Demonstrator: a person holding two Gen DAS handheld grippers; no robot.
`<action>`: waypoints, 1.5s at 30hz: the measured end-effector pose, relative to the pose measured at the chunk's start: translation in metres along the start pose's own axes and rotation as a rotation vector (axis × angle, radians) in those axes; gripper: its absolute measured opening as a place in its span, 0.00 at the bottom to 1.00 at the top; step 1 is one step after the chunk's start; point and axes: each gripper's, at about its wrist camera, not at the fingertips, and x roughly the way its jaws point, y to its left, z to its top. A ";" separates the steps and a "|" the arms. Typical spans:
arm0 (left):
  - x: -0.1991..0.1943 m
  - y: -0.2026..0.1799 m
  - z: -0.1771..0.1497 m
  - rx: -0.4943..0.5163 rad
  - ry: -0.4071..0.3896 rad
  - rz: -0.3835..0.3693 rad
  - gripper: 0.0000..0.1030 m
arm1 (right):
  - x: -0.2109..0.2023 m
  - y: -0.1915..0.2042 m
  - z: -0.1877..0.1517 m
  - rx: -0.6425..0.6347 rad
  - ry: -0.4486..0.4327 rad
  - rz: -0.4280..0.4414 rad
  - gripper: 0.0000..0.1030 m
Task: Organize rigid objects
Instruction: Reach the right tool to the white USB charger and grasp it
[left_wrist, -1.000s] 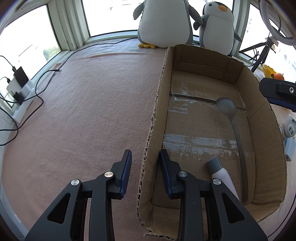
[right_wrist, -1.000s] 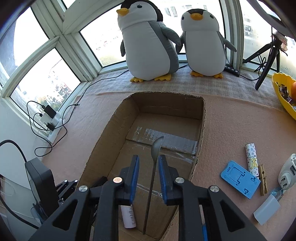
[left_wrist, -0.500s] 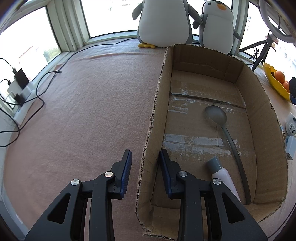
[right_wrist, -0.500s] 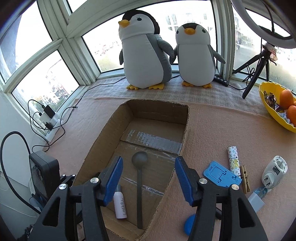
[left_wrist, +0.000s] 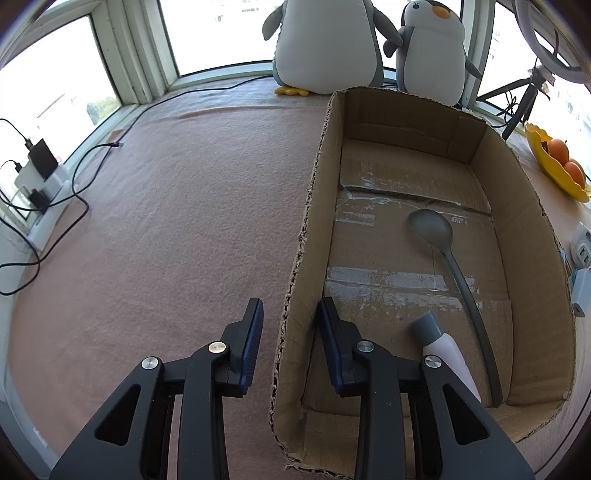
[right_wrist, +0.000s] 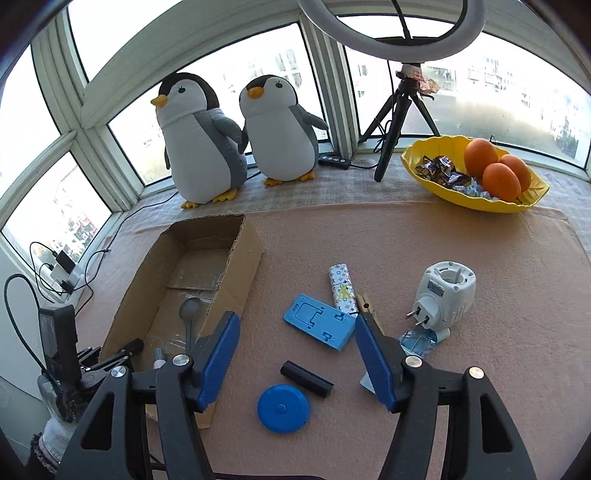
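An open cardboard box (left_wrist: 517, 206) holds a grey spoon (left_wrist: 432, 225) and a white bottle with a grey cap (left_wrist: 443, 343). My left gripper (left_wrist: 290, 314) straddles the box's left wall, shut on it. My right gripper (right_wrist: 295, 319) hovers right of the box (right_wrist: 240, 273), its jaws opening with nothing between them. Below it on the pink cloth lie a blue phone stand (right_wrist: 319, 321), a patterned roll (right_wrist: 341, 286), a clothespin (right_wrist: 367, 306), a black cylinder (right_wrist: 306, 378), a blue round tape measure (right_wrist: 282, 408) and a white plug adapter (right_wrist: 445, 295).
Two plush penguins (right_wrist: 207, 147) stand at the window behind the box. A yellow bowl (right_wrist: 476, 201) with oranges and sweets sits far right, beside a tripod (right_wrist: 399, 110) with a ring light. Cables and chargers (left_wrist: 40, 173) run along the left edge.
My right gripper swung right from above the box to over the loose items, and its jaws widened. The spoon that stood between them now lies in the box. The left gripper stayed put.
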 end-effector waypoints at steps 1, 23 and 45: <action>0.000 0.000 0.000 -0.001 0.000 -0.001 0.29 | -0.001 -0.007 -0.002 0.014 0.005 -0.011 0.62; 0.000 0.001 0.000 -0.007 -0.003 -0.007 0.29 | 0.048 -0.050 -0.029 0.125 0.173 -0.213 0.62; 0.001 0.000 -0.001 -0.013 -0.005 -0.013 0.29 | 0.069 -0.068 -0.032 0.141 0.258 -0.208 0.34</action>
